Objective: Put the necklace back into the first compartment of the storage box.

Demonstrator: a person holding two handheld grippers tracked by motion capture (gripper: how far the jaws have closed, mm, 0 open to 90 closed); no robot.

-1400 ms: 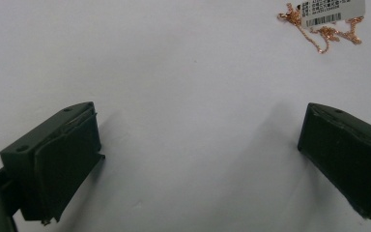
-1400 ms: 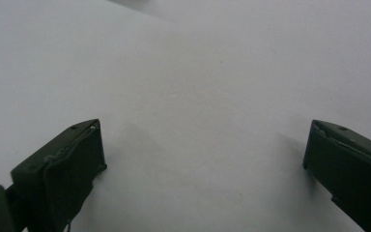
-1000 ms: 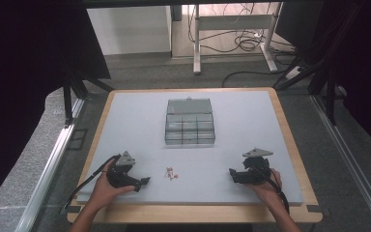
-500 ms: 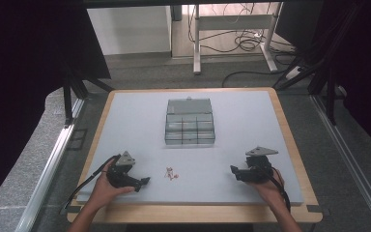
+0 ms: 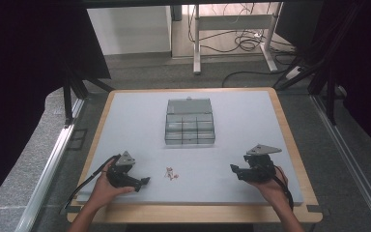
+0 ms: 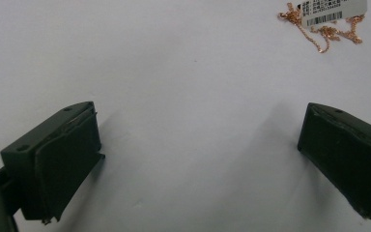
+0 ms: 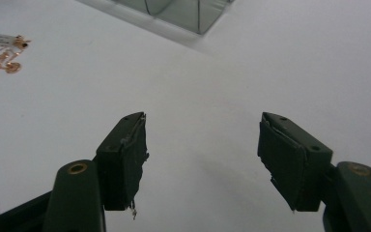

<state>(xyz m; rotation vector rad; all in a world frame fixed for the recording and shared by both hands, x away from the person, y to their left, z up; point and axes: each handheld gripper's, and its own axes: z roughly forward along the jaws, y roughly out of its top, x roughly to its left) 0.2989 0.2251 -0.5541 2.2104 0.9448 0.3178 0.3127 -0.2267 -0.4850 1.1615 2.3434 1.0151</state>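
Observation:
A thin rose-gold chain with a white barcode tag lies on the white table near its front edge, between my two grippers. My left gripper rests on the table to the chain's left, jaws wide open and empty; its own view puts the chain at the upper right, well beyond the fingertips. My right gripper sits at the front right, open and empty too, with the chain far off at its view's upper left. A clear compartment box, lid raised, stands mid-table.
The white work surface has a wooden border. A corner of the clear box reaches into the top of the right gripper view. Dark stands and cables flank the table on the floor behind.
The right gripper has edged slightly toward the front right. The left gripper and the chain have stayed put.

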